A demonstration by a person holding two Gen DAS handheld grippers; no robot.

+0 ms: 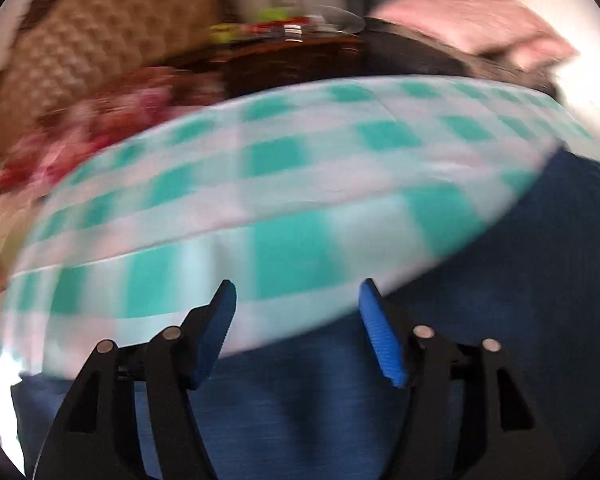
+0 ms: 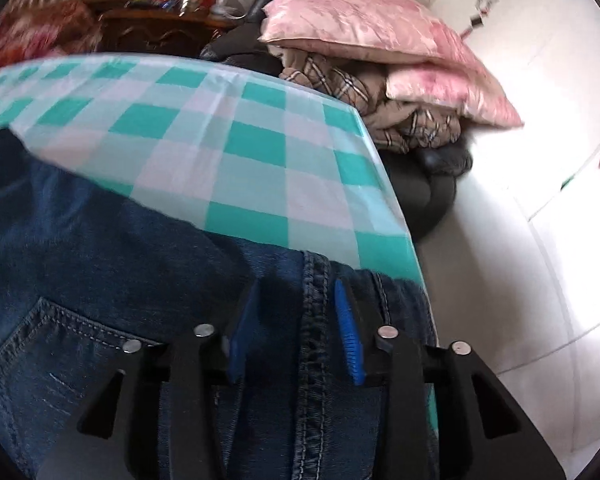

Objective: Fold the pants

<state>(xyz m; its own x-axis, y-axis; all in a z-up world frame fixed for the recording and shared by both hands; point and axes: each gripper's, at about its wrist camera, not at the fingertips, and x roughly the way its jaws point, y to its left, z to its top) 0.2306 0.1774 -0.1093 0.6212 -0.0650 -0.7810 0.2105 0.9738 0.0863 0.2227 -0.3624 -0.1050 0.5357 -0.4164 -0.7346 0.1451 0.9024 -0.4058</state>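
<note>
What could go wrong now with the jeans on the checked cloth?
1. The jeans lie at the edge of the checked cloth; a tug might slide them off.
2. The right gripper straddles the thick seam with pads apart; closing there may catch only the seam.
3. The left gripper is open and empty, so that side lies loose.

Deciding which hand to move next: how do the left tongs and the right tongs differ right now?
The left tongs stand wide open; the right tongs are narrower. The left tongs have only checked cloth and plain denim of the jeans beyond their tips, while the right tongs straddle a stitched seam. The left view is blurred; the right view is sharp. Both have blue pads, point down, and grip nothing.
</note>
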